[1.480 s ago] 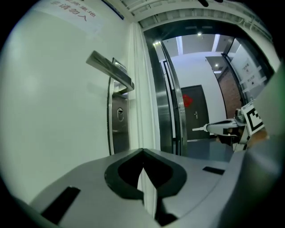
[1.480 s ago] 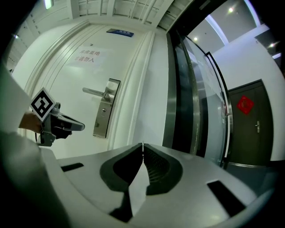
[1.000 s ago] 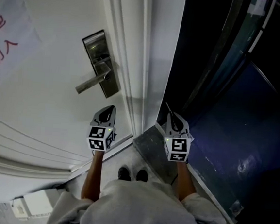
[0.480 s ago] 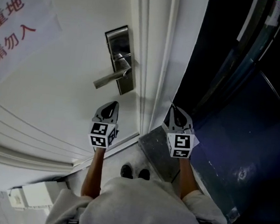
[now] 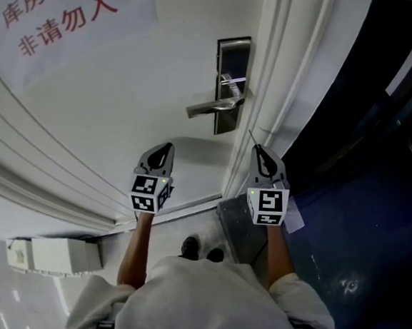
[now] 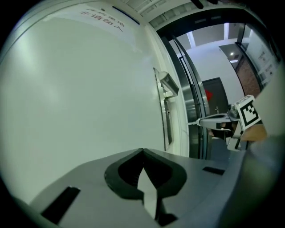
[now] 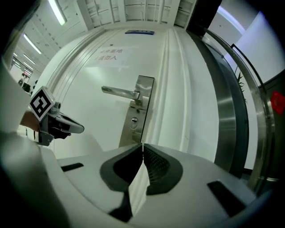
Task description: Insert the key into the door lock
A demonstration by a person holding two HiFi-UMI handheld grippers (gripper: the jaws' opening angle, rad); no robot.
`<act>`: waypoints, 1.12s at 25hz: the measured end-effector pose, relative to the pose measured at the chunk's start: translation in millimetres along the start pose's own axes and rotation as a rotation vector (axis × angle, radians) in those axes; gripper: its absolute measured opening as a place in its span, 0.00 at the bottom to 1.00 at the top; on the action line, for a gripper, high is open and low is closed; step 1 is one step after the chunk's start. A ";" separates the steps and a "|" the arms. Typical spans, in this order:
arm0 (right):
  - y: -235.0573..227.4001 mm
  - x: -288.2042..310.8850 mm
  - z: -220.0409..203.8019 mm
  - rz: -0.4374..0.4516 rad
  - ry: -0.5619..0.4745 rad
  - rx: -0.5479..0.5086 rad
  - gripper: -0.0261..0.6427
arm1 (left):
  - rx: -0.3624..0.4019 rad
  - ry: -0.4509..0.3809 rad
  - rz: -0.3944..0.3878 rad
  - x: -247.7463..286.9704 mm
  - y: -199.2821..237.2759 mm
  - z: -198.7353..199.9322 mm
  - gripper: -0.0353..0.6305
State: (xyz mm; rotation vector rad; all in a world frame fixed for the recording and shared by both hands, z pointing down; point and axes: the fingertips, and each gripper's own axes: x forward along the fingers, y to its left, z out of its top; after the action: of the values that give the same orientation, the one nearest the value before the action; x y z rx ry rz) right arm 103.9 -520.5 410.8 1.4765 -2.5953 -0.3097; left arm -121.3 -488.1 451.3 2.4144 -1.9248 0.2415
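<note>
Head view looked down on a white door [image 5: 124, 117] with a paper sign [image 5: 61, 18] in red characters near its top left. The door lock [image 5: 229, 83], a tall metal plate, sat by the door's right edge, just beside the white door frame [image 5: 278, 80]. Its lever handle [image 5: 211, 107] stuck out to the left.

Below the lock, both grippers were held up side by side, well apart from each other and short of the door. The left gripper [image 5: 167, 147] hovered before bare door panel, below and left of the lever. Its own view showed its jaws pressed together with nothing between them.

The right gripper [image 5: 256, 148] sat lower right of the lock plate, in front of the frame. Its jaws were closed on the key [image 5: 252, 138], a thin sliver that poked out past the tips and touched nothing. From the left gripper view the key [image 6: 201, 122] showed as a slim pin that jutted from the right gripper toward the door edge.

Right gripper view faced the lock squarely. The keyhole [image 7: 134, 121] lay in the plate below the lever, just above the closed jaw tips, still clear of the key. The person's shoes [image 5: 200, 249] stood on the floor at the door's foot.
</note>
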 end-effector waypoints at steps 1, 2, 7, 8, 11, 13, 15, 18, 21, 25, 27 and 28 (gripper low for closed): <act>4.2 4.3 5.1 0.013 -0.010 -0.009 0.08 | -0.003 0.000 0.015 -4.2 6.5 -0.7 0.08; 7.7 8.2 10.3 0.024 -0.020 -0.016 0.08 | -0.006 0.000 0.027 -8.0 12.4 -1.4 0.08; 20.2 22.4 31.9 0.056 -0.063 -0.057 0.08 | -0.018 -0.004 0.068 -20.5 31.7 -5.0 0.08; 22.6 24.2 35.2 0.060 -0.069 -0.067 0.08 | -0.019 -0.004 0.070 -22.1 33.8 -5.7 0.08; 27.4 28.1 43.7 0.070 -0.084 -0.116 0.08 | -0.025 -0.006 0.069 -22.7 36.3 -7.0 0.08; 28.9 30.5 48.3 0.071 -0.090 -0.178 0.08 | -0.029 -0.010 0.063 -20.7 35.6 -7.4 0.08; 31.2 32.5 52.1 0.072 -0.094 -0.269 0.08 | -0.030 -0.010 0.056 -18.8 34.4 -8.4 0.08; 36.7 35.2 57.7 0.068 -0.094 -0.484 0.08 | -0.030 -0.006 0.042 -14.9 32.2 -10.1 0.08; 41.4 37.8 59.4 0.057 -0.094 -0.708 0.08 | -0.031 -0.006 0.026 -10.6 29.3 -10.9 0.08; 45.9 40.4 58.5 0.048 -0.102 -0.947 0.08 | -0.034 -0.011 0.010 -6.7 27.0 -10.0 0.08; 46.0 41.1 56.3 0.040 -0.102 -1.038 0.08 | -0.034 -0.011 0.003 -6.0 25.9 -9.9 0.08; 45.7 41.2 54.5 0.040 -0.101 -1.071 0.08 | -0.034 -0.010 -0.001 -5.4 25.3 -10.0 0.08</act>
State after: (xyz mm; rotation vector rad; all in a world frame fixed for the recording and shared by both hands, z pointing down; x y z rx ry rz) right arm 32.8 -527.3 370.0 0.9814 -1.8880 -1.4835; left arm -148.0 -487.2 458.8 2.3997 -1.9161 0.1956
